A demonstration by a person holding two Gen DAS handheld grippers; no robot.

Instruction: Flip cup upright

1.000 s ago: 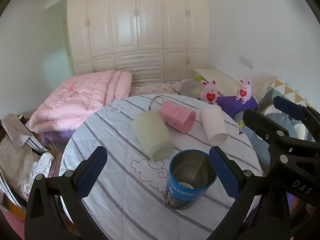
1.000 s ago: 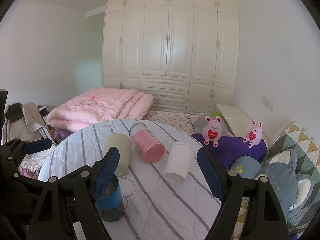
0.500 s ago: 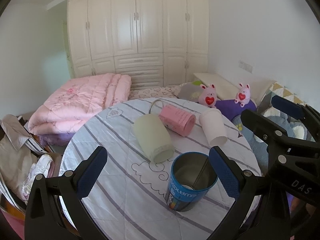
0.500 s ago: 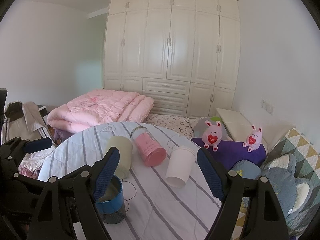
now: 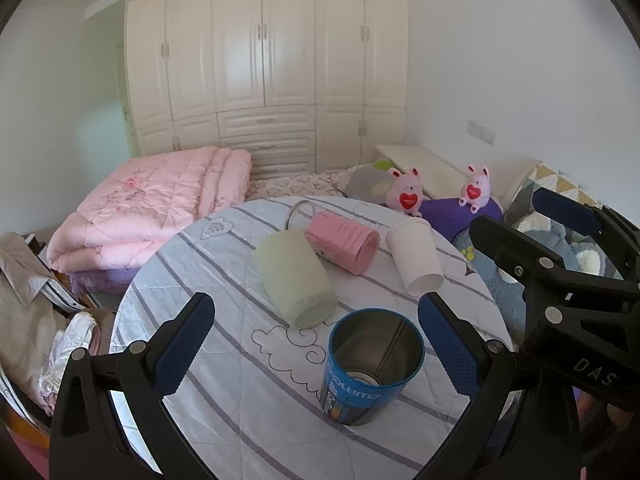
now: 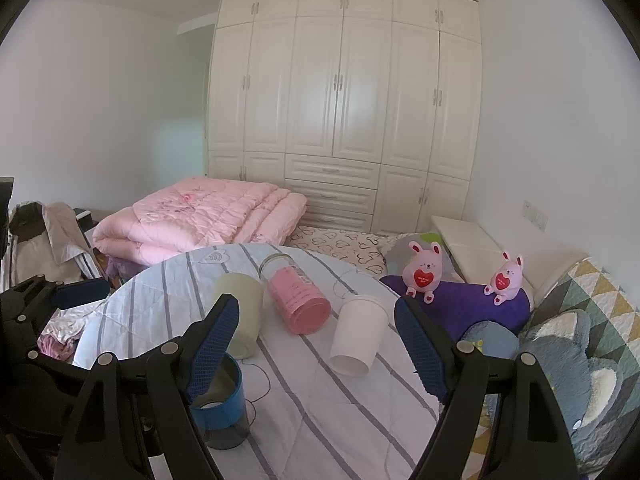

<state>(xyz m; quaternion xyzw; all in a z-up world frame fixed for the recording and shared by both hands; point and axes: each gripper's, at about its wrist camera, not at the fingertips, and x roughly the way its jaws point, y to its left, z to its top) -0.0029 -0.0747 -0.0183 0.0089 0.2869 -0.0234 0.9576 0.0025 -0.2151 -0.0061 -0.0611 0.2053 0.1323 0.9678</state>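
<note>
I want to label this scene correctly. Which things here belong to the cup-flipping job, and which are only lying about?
Job: pale green cup, pink cup, white cup, all on their sides; left gripper and right gripper, both open.

Lying about: upright blue tin, pink quilt, two plush rabbits, jacket.

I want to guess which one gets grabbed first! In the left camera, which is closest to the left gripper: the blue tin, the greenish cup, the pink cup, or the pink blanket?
1. Blue tin: upright, between the left gripper fingers, toward the right one.
2. Greenish cup: on its side just behind the tin.
3. Pink cup: on its side, farther back.
4. Pink blanket: beyond the table, back left.
</note>
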